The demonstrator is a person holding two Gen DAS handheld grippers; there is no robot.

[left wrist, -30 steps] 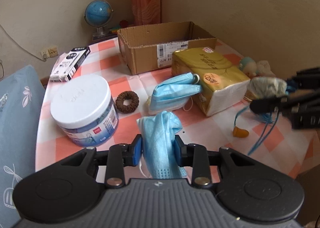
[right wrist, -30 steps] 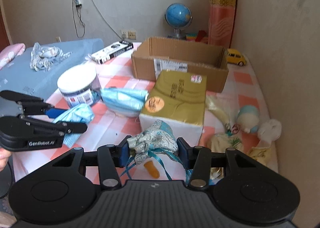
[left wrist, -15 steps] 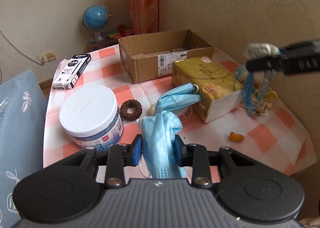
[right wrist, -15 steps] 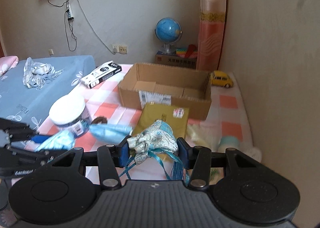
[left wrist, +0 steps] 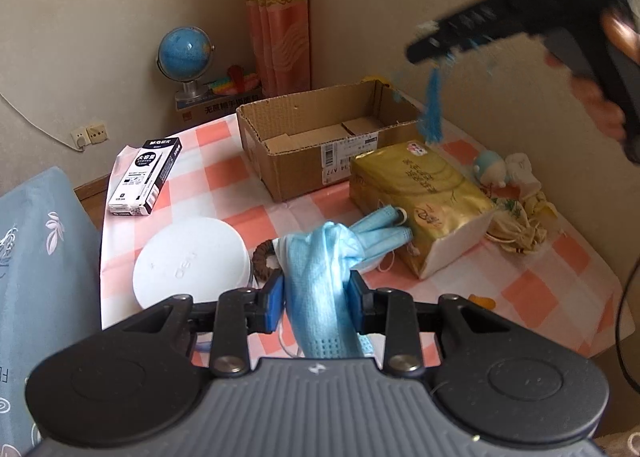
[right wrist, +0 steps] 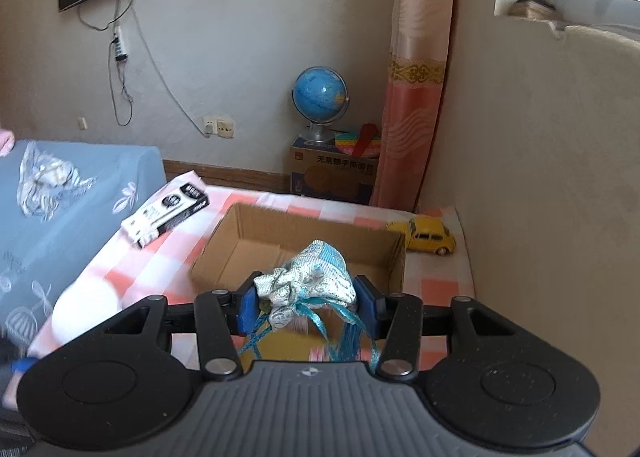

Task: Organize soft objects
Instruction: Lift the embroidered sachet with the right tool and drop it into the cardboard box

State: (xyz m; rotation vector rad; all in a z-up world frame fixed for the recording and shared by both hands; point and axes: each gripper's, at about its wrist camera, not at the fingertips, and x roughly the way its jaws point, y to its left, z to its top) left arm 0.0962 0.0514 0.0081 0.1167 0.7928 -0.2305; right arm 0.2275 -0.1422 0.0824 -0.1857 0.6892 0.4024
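Note:
My left gripper (left wrist: pixel 316 293) is shut on a crumpled light-blue face mask (left wrist: pixel 320 257), held above the checked table's near side. A second blue mask (left wrist: pixel 384 233) lies against a gold tissue pack (left wrist: pixel 416 201). My right gripper (right wrist: pixel 306 301) is shut on a silver-and-blue drawstring pouch (right wrist: pixel 310 280), whose blue cords hang below. It hovers over the near edge of the open cardboard box (right wrist: pixel 216 249). In the left wrist view the right gripper (left wrist: pixel 430 45) is blurred, high at the upper right, with the blue tassel (left wrist: pixel 432 119) dangling over the box (left wrist: pixel 280 181).
A white tub (left wrist: pixel 192 261) and a brown scrunchie (left wrist: pixel 262 261) sit near my left gripper. A black-and-white carton (left wrist: pixel 146 177) lies at the back left. Small plush toys (left wrist: pixel 504 169) and a yellow cloth pouch (left wrist: pixel 520 227) lie right of the tissue pack. A yellow toy car (right wrist: pixel 428 237) sits beside the box.
My right gripper has risen and swung from beside the tissue pack to above the cardboard box, carrying the pouch. My left gripper has lifted slightly with the mask still in it.

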